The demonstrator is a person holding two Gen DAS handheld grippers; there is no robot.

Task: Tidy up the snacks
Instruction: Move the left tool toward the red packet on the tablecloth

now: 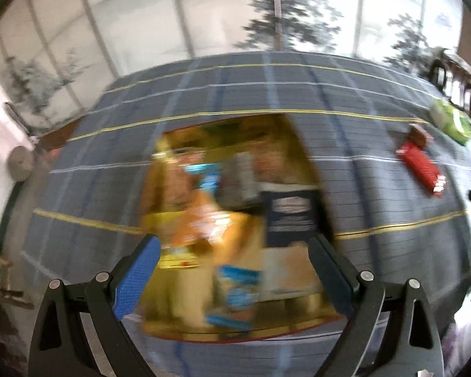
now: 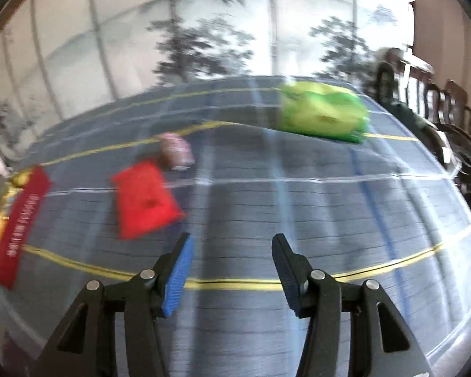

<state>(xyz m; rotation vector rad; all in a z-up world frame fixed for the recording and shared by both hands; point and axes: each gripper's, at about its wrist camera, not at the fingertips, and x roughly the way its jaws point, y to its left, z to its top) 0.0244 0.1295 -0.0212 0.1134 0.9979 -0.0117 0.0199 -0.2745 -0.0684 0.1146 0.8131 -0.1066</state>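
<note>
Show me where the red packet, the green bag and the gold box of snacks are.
red packet (image 2: 143,199): right wrist view, middle of its flat face.
green bag (image 2: 323,114): right wrist view, centre of its top side.
gold box (image 1: 160,160): left wrist view, its left wall.

Left black plastic two-finger gripper (image 1: 234,273): angular black linkage arms with triangular cut-outs, round silver pivot pins, textured blue rubber pads (image 1: 138,278) on the inner finger faces. Right black plastic two-finger gripper (image 2: 232,270): same build, silver pins, ribbed blue pads (image 2: 177,278).
</note>
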